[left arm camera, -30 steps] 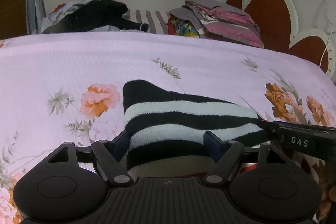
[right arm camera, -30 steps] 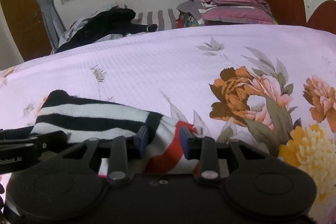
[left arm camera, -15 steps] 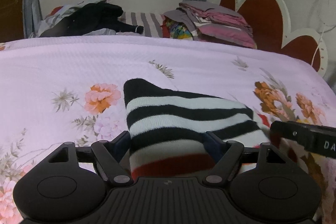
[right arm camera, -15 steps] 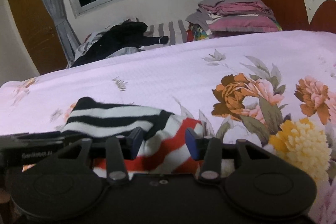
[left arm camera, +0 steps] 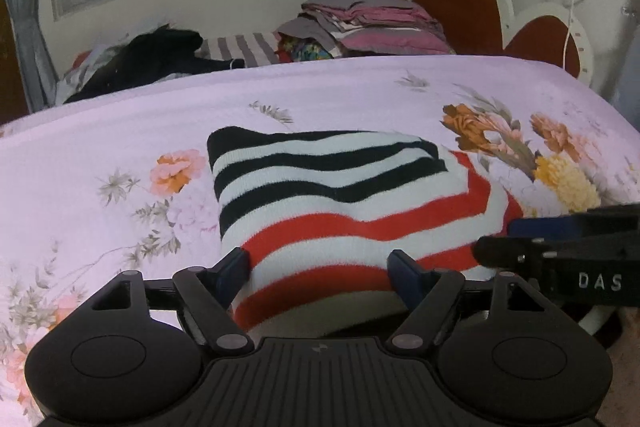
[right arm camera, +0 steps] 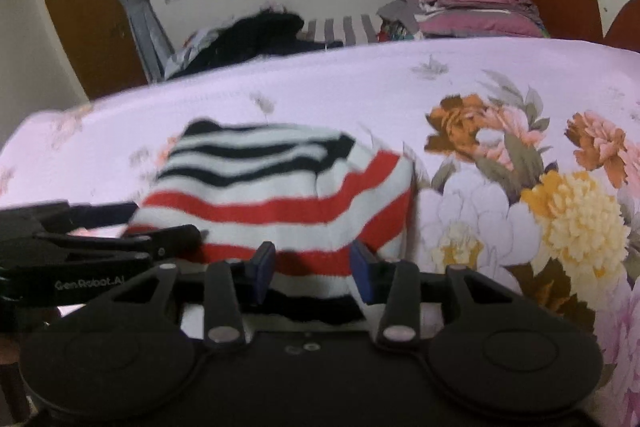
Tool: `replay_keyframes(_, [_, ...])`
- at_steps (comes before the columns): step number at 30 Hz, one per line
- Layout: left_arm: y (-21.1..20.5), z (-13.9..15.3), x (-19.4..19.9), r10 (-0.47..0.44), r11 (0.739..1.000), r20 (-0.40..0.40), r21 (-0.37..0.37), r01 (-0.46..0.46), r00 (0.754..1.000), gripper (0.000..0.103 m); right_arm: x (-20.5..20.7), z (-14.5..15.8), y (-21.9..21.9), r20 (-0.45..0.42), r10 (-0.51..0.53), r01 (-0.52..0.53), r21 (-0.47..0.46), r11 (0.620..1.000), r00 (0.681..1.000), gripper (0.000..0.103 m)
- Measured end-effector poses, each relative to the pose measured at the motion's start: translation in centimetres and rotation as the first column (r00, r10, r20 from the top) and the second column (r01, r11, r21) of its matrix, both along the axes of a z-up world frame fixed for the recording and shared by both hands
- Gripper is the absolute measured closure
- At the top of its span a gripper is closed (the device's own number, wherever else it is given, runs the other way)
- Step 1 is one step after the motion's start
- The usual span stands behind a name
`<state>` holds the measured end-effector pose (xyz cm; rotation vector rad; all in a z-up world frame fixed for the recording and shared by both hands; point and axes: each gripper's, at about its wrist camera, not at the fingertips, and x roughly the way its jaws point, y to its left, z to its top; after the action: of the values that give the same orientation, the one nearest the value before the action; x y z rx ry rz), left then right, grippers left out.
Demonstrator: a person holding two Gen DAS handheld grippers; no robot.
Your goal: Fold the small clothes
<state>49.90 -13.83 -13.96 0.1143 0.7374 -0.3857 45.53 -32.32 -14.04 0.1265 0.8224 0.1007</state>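
Striped knit garment [left arm camera: 340, 195] on floral bedspread [left arm camera: 120, 131], near edge lifted. Left gripper [left arm camera: 320, 267] spread wide around that hem; right gripper [right arm camera: 312, 263] half-closed, just closing on it. Risk: slack grip, fold slipping askew.

In the left wrist view, the striped knitted garment [left arm camera: 336, 203] now shows far more of itself: a second ago only black and white bands showed, and now red and white bands fill its lower half, down to the left hand-held gripper [left arm camera: 320, 267]. The right hand-held gripper [left arm camera: 560, 251] has slid from the middle right edge to the lower right. In the right wrist view, the garment has shifted from the lower left toward the centre of the frame, and the right gripper's jaws have opened wider and then closed a little, with the garment's edge between them. The window and door now show more fully at the top.
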Motion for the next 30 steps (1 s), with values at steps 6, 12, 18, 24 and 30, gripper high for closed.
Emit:
replay_keyframes(6, [0.7, 0.5, -0.5, 0.029, 0.999, -0.027, -0.022, -0.030, 0.999, 0.028, -1.9, 1.7, 0.3, 0.026, 0.006, -0.006, 0.011, 1.000, 1.000, 0.063])
replay_keyframes(12, [1.1, 0.8, -1.6, 0.041, 0.998, -0.045, -0.035, -0.043, 0.998, 0.028, -4.6, 2.1, -0.1, 0.020, 0.013, -0.013, -0.004, 1.000, 1.000, 0.063])
replay_keyframes(18, [1.9, 1.0, -3.0, 0.037, 0.998, -0.063, -0.056, -0.041, 0.997, 0.028, -6.5, 1.6, -0.3, -0.001, 0.014, -0.014, -0.010, 1.000, 1.000, 0.063])
replay_keyframes(24, [4.6, -1.1, -4.1, 0.079, 0.977, -0.195, -0.177, -0.114, 0.978, 0.026, -8.3, 1.5, -0.5, -0.013, 0.015, -0.015, -0.024, 1.000, 1.000, 0.061])
replay_keyframes(30, [4.8, -1.6, -4.5, 0.064, 0.977, -0.214, -0.184, -0.104, 0.975, 0.025, -9.8, 0.1, -0.5, -0.049, -0.017, 0.017, 0.000, 1.000, 0.999, 0.066])
